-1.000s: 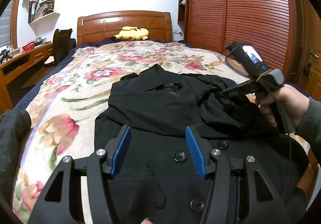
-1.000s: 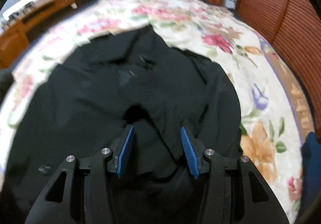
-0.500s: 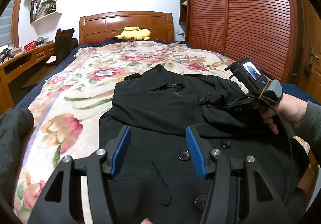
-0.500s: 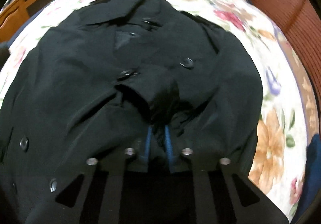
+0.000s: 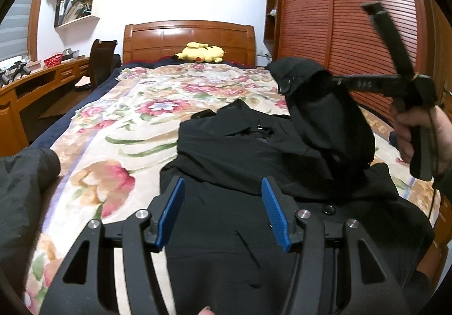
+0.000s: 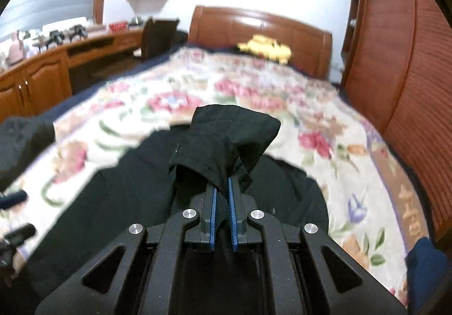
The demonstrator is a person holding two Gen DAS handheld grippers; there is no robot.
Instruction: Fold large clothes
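Note:
A black buttoned coat (image 5: pixel 226 162) lies spread on the flowered bedspread (image 5: pixel 121 128). My right gripper (image 6: pixel 222 188) is shut on a bunched fold of the coat (image 6: pixel 226 139), probably a sleeve, and holds it lifted above the rest of the garment. In the left wrist view that gripper (image 5: pixel 325 80) is up at the right, a hand on its handle, with the sleeve (image 5: pixel 327 117) hanging from it. My left gripper (image 5: pixel 223 199) hovers open over the coat's lower front, nothing between its blue pads (image 5: pixel 172 207).
A wooden headboard (image 5: pixel 189 38) with a yellow plush toy (image 5: pixel 200 53) stands at the far end. A slatted wooden wardrobe (image 5: pixel 339 18) runs along the right. A desk (image 5: pixel 34 80) and chair (image 5: pixel 101 60) stand left of the bed. A dark sleeve (image 5: pixel 22 182) is at the left edge.
My right gripper closed on a fold of the coat, then rose, lifting the cloth off the garment. The left gripper stayed open and shifted only slightly.

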